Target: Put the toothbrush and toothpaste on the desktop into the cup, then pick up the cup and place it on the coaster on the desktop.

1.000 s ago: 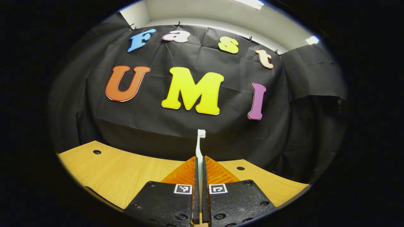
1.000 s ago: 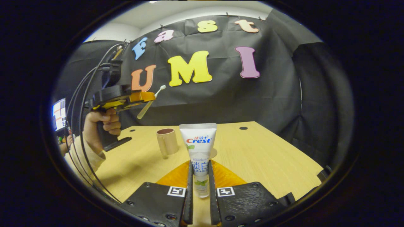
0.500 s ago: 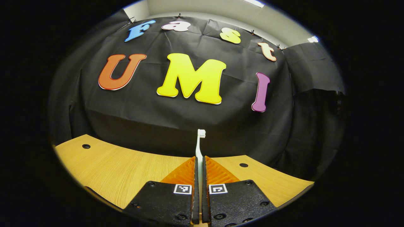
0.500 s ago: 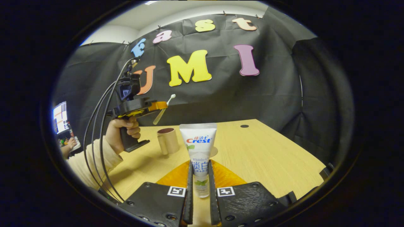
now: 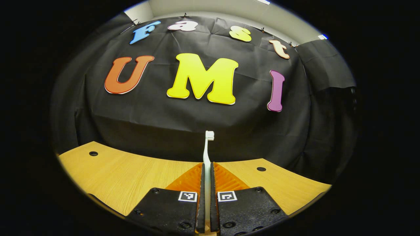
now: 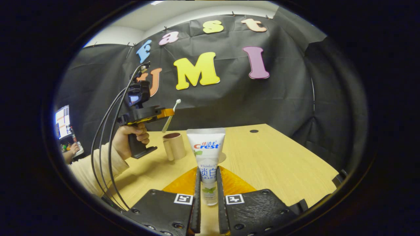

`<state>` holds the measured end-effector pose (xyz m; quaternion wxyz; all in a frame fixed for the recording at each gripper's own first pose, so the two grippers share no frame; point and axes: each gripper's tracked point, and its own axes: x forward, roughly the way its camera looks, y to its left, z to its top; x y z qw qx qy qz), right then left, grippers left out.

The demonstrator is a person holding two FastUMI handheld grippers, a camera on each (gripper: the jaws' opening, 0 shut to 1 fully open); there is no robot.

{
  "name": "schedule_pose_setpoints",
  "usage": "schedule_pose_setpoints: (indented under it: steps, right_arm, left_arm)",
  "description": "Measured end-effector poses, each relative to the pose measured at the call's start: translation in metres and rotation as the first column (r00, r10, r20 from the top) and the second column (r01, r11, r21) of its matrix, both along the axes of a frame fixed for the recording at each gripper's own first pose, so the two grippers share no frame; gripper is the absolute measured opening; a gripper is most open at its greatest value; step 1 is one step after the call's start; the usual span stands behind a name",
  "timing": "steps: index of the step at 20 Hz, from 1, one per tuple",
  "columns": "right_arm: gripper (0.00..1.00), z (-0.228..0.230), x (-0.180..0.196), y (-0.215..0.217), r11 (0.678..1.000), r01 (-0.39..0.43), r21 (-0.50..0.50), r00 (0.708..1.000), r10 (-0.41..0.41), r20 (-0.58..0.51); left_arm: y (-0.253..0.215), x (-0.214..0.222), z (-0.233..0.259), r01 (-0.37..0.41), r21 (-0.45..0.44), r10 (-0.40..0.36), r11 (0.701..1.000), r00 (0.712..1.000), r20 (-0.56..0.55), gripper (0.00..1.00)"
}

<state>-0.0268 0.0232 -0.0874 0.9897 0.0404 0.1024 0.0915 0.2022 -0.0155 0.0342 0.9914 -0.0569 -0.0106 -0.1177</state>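
Wooden surface (image 6: 279,157) running back to the black cloth wall (image 6: 282,98), with its right edge curving off near the dark drape and small round holes near the far corners; broad bare stretch to the right of the cup, unobstructed. Cup (image 6: 174,146) upright on the surface left of centre, mouth open, with a pale round coaster (image 6: 222,158) lying flat just beyond the toothpaste tube, mostly hidden behind it. Right tongs (image 6: 207,196) closed on the toothpaste (image 6: 205,154), both fingers pressing its lower end, tube upright with its flat crimped end up, blocking part of the middle of the right gripper view. Left tongs (image 6: 168,112) raised above and just left of the cup, clamped on the toothbrush (image 6: 171,114), which slants with the bristle head up and the handle end pointing down toward the cup mouth, apart from the rim. Hand (image 6: 131,139) wrapped around the handle below, sleeve (image 6: 95,167) trailing toward the near-left edge, black cables looping down from the device. In the left gripper view, left tongs (image 5: 207,196) shut tight on the toothbrush (image 5: 207,147), head upright against the cloth wall (image 5: 157,111), surface (image 5: 124,177) low beneath with holes at either side. Screen (image 6: 62,121) at far left beyond the surface edge.
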Motion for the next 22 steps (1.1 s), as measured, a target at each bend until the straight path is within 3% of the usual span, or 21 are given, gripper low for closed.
schedule_pose_setpoints:
  steps: [10,11,12,13,15,16,22]
  right_arm:
    - [0.22,-0.001,0.002,-0.004,1.000,0.003,0.000,1.000,-0.003,-0.003]
    - [0.22,-0.001,0.001,-0.004,1.000,0.003,0.001,1.000,-0.003,-0.001]
    - [0.22,0.000,0.000,-0.004,1.000,0.002,0.000,1.000,-0.002,0.001]
    - [0.22,0.000,0.000,-0.004,1.000,0.003,-0.001,1.000,-0.003,0.003]
    - [0.21,-0.001,-0.001,-0.004,1.000,0.004,-0.001,1.000,-0.004,0.004]
    - [0.21,-0.001,-0.001,-0.002,1.000,0.004,-0.005,1.000,-0.004,0.005]
    - [0.22,0.004,0.007,0.004,1.000,0.003,-0.020,1.000,-0.003,0.006]
  left_arm:
    - [-0.005,-0.003,-0.003,0.015,0.029,-0.014,0.999,1.000,-0.022,0.12]
    - [-0.009,-0.004,-0.007,0.029,0.036,-0.027,0.999,0.999,-0.038,0.16]
    - [-0.012,-0.006,-0.011,0.045,0.044,-0.043,0.998,0.997,-0.060,0.28]
    - [-0.017,-0.011,-0.016,0.071,0.047,-0.067,0.996,0.994,-0.088,0.27]
    - [-0.012,-0.020,-0.023,0.046,0.064,-0.038,0.997,0.991,-0.125,0.65]
    - [-0.008,-0.023,-0.024,0.032,0.055,-0.025,0.998,0.991,-0.128,0.90]
    - [0.015,-0.052,-0.019,-0.018,-0.011,0.017,1.000,0.994,-0.111,0.99]
